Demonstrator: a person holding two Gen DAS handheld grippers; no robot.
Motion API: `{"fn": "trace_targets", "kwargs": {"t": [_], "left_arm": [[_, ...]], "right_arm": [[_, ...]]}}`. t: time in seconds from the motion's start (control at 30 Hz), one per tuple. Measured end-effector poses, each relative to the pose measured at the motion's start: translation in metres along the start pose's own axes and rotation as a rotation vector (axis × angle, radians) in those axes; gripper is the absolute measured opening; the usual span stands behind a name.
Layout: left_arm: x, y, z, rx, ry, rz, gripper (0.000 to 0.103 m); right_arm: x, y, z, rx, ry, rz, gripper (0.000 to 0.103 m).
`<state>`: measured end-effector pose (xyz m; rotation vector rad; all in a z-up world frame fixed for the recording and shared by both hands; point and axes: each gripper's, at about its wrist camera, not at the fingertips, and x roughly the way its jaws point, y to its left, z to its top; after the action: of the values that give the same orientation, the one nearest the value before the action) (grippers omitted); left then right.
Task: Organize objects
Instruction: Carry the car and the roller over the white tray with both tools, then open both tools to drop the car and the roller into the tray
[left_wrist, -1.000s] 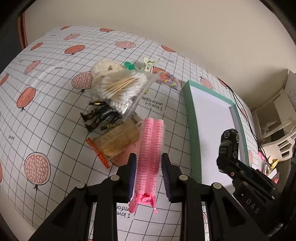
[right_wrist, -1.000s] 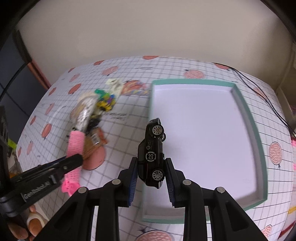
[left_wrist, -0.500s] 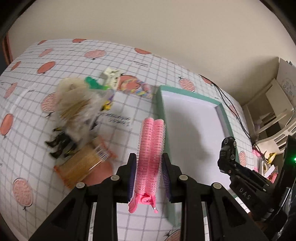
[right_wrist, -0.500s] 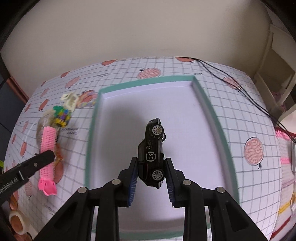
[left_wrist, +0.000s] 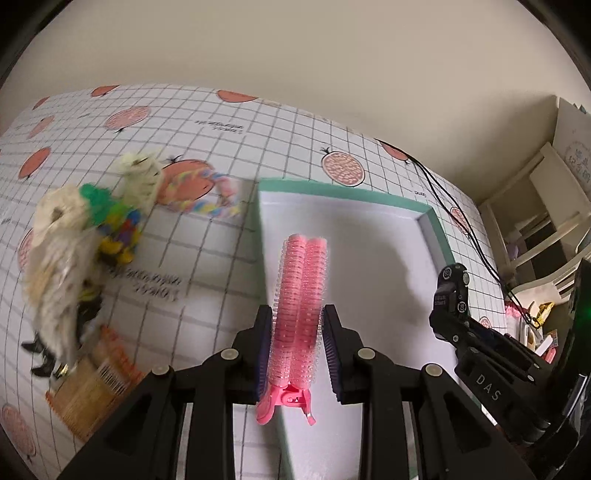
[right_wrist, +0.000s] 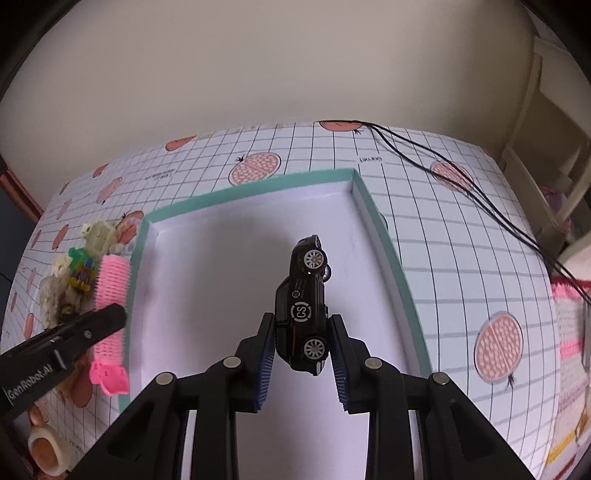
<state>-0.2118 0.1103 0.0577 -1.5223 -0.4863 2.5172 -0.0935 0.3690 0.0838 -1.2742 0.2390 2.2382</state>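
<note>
My left gripper (left_wrist: 298, 347) is shut on a pink hair-roller clip (left_wrist: 300, 306), held over the left wall of a teal-rimmed white tray (left_wrist: 332, 190). The same pink clip (right_wrist: 110, 291) shows in the right wrist view, beside the tray's left rim (right_wrist: 135, 266). My right gripper (right_wrist: 302, 354) is shut on a black toy car (right_wrist: 303, 306), turned on its side above the tray's white floor. That car (left_wrist: 451, 291) also appears at the right of the left wrist view.
A pile lies left of the tray: a bag of cotton swabs (left_wrist: 59, 266), a colourful bead toy (left_wrist: 118, 232), a cream claw clip (left_wrist: 142, 171), a braided band (left_wrist: 207, 203), a comb (left_wrist: 88, 387). Black cables (right_wrist: 472, 184) cross the far right. A tape roll (right_wrist: 44, 450) sits near left.
Both grippers have moved right, carrying their objects. The pink clip now hangs over the tray's left rim; the car is farther over the tray's middle.
</note>
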Motion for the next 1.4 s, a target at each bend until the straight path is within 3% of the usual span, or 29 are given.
{"fn": "trace_targets", "kwargs": {"t": [0.4, 0.8, 1.03, 1.1, 1.2, 1.4], "left_arm": [[0.033, -0.023, 0.021, 0.079, 0.004, 0.024, 0.028], [0.061, -0.025, 0.02, 0.083, 0.029, 0.053, 0.028], [0.056, -0.025, 0.018, 0.088, 0.03, 0.071, 0.029], [0.052, -0.025, 0.019, 0.083, 0.028, 0.068, 0.031], [0.043, -0.026, 0.017, 0.066, 0.028, 0.03, 0.043], [0.012, -0.031, 0.012, 0.087, -0.014, 0.047, 0.044]], "right_arm": [[0.032, -0.004, 0.029, -0.028, 0.015, -0.03, 0.03], [0.049, -0.008, 0.03, -0.036, 0.015, -0.037, 0.03], [0.044, -0.009, 0.029, -0.031, 0.007, -0.05, 0.03], [0.039, -0.01, 0.029, -0.027, 0.006, -0.049, 0.031], [0.029, -0.01, 0.029, -0.023, -0.005, -0.054, 0.035], [0.002, -0.003, 0.021, -0.025, -0.028, -0.054, 0.035]]}}
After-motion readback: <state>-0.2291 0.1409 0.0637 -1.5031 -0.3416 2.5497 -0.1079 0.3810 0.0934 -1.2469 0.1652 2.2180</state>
